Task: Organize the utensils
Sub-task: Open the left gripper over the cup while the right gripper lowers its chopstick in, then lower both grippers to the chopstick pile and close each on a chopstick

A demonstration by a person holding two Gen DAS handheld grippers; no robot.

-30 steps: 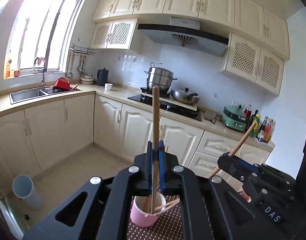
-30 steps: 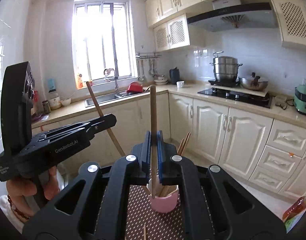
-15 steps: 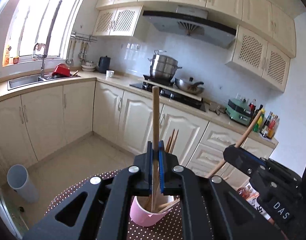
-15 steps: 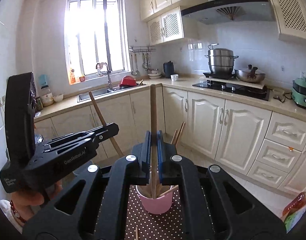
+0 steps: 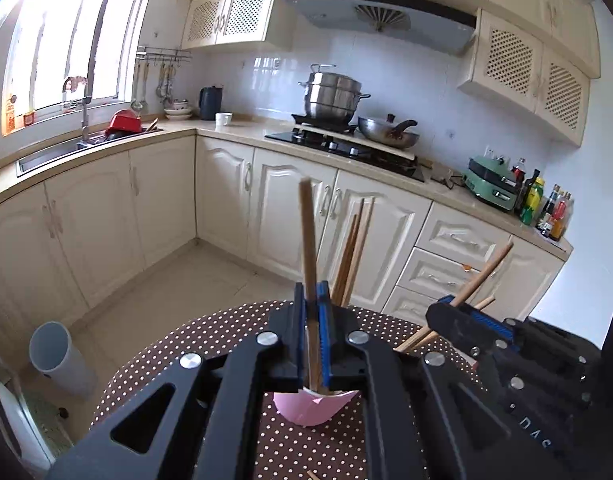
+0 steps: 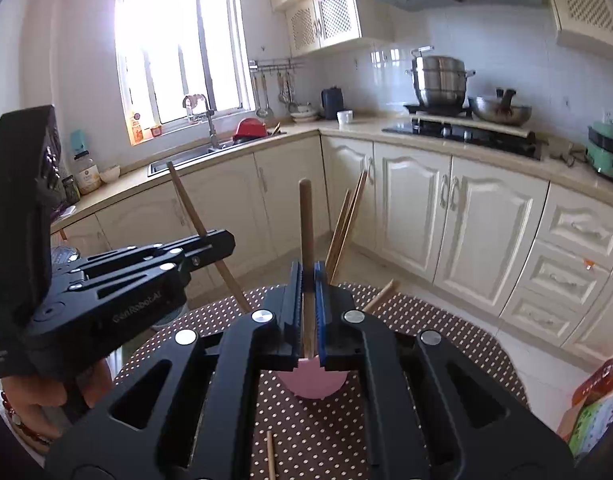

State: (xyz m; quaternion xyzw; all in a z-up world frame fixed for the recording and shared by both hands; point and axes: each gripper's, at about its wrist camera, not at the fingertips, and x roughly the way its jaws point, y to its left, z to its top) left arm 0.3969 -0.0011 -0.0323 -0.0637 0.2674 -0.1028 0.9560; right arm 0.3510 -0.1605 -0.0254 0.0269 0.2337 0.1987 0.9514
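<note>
Heads up, most of the pink cup is hidden behind your own hardware in both views; you only get a sliver of its rim and side between the black arms, so you can't tell how deep each stick sits in it.

Your left hand-held gripper is pinched tight on a wooden stick, which stands nearly upright and runs down toward the cup. Your right hand-held gripper is clamped the same way on its own stick, also close to vertical, lower end lost behind the blue pads. Both sticks are plain light-brown wood with a blunt top.

The cup sits on the brown polka-dot desk, with a few chopsticks already leaning out of it to the right.

The left view catches the right hand-held gripper from the side, its stick tilted up and to the right. The right view catches the left one from the side plus your fingers on the handle, and a loose chopstick lying on the desk, cut off by the bottom edge. In the left view only its tip pokes in.
</note>
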